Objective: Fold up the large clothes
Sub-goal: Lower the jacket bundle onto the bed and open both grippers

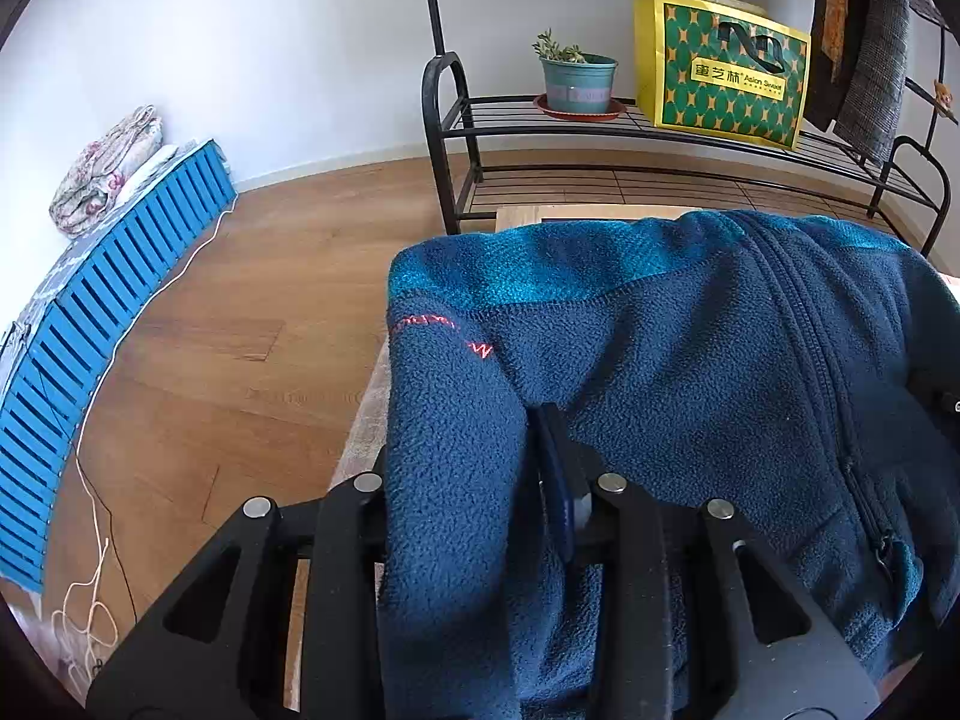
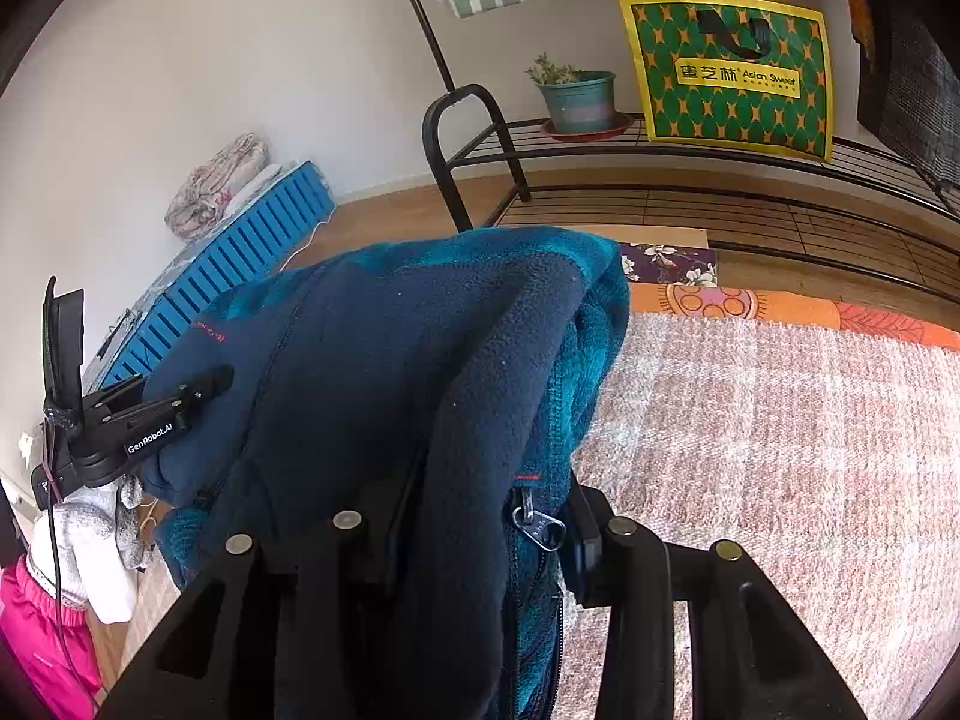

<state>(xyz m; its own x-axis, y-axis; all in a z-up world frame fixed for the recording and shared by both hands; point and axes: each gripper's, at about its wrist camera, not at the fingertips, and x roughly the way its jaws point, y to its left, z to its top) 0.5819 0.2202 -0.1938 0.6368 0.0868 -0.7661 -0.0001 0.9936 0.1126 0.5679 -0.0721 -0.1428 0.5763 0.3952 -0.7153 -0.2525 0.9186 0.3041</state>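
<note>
A thick fleece jacket (image 1: 690,360) hangs bunched between the two claws, lifted above a pinkish woven rug (image 2: 780,450). It is dark navy with brighter teal panels across the shoulders, a stitched seam between the two colours, and small red lettering on one sleeve. A long zipper runs down its front, and in the right wrist view a metal zipper pull (image 2: 543,531) dangles just beside that claw's fingers.

The left claw (image 1: 480,516) is closed on a fold of navy fleece; one sleeve drapes over its left finger and hides it. The right claw (image 2: 474,534) likewise pinches a heaped fold, the cloth spilling over and covering most of its fingers.

Behind the jacket stands a black metal rack (image 1: 600,120) holding a potted plant (image 1: 576,78) and a yellow-green bag (image 1: 726,78). Off to the left, a blue slatted crate (image 1: 120,312) lies along the wall on the wooden floor.
</note>
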